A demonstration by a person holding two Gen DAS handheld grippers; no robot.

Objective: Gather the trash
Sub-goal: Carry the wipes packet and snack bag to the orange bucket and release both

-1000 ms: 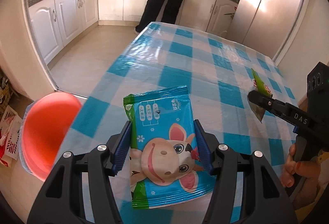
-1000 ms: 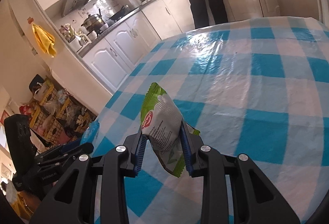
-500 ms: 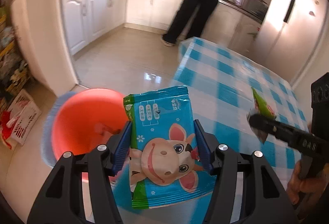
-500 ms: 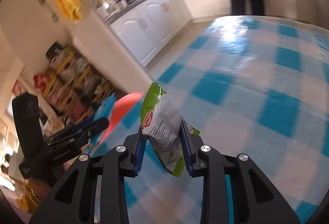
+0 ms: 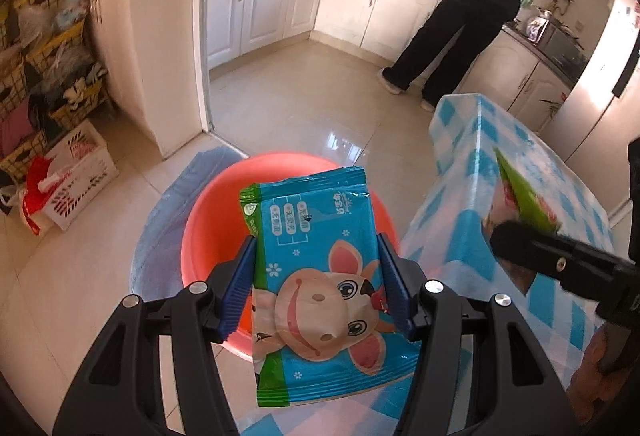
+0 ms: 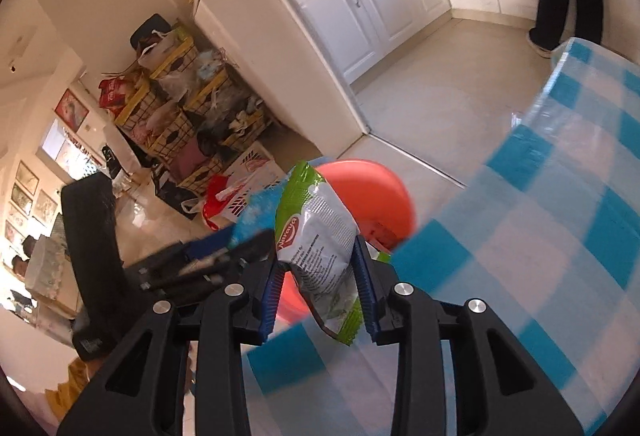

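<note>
My left gripper (image 5: 316, 288) is shut on a blue wet-wipes packet (image 5: 320, 276) with a cartoon cow, held above a red plastic basin (image 5: 208, 236) that stands on the floor beside the table. My right gripper (image 6: 320, 296) is shut on a green and silver snack wrapper (image 6: 320, 236), held over the table's corner with the basin (image 6: 372, 196) just beyond it. The right gripper and its wrapper (image 5: 524, 208) also show at the right of the left wrist view. The left gripper's body (image 6: 160, 268) shows at the left of the right wrist view.
A table with a blue and white checked cloth (image 5: 520, 176) is on the right. A person in black (image 5: 472, 4) stands at the kitchen counter. Wire baskets and a white crate (image 5: 76, 172) stand against the left wall. A blue mat (image 5: 168, 216) lies under the basin.
Both grippers have swung left, off the table top toward the red basin, each still holding its packet. The basin now lies directly beneath the left gripper.
</note>
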